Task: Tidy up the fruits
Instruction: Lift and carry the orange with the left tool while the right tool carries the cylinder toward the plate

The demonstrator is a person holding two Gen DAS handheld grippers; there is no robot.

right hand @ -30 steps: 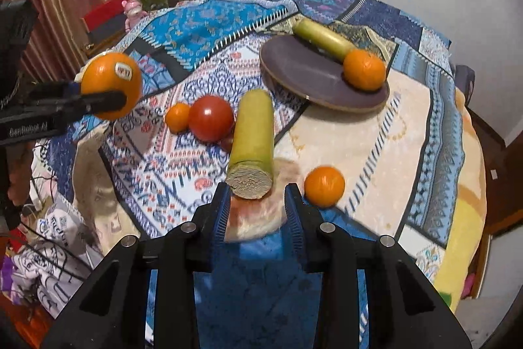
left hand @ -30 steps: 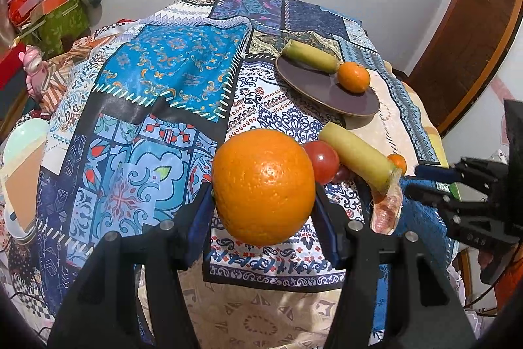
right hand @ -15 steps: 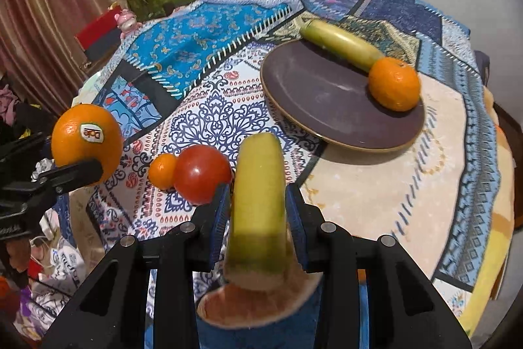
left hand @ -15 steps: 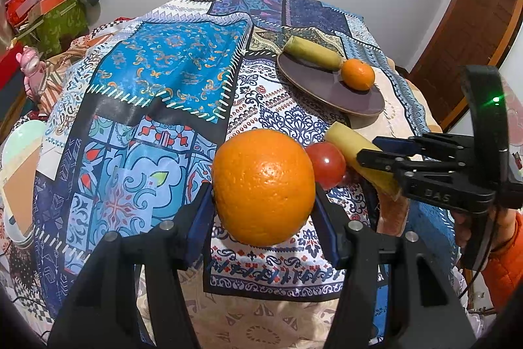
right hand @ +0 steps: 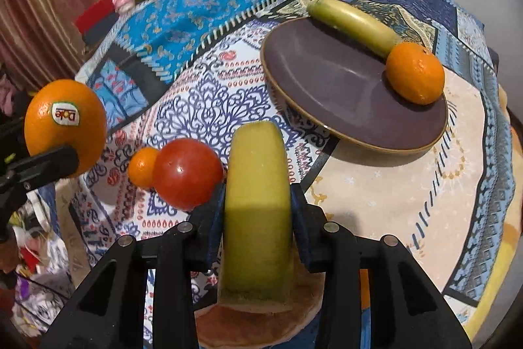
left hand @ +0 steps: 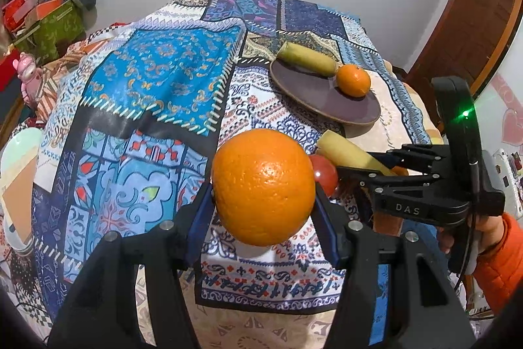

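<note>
Patchwork cloth [left hand: 157, 80], glossy dimpled orange [left hand: 263, 185], yellow-green banana piece [right hand: 256, 218] with cut end

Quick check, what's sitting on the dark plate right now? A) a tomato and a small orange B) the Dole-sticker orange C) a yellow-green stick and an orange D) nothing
C: the right wrist view shows a yellow-green stick and an orange on the dark plate.
</note>
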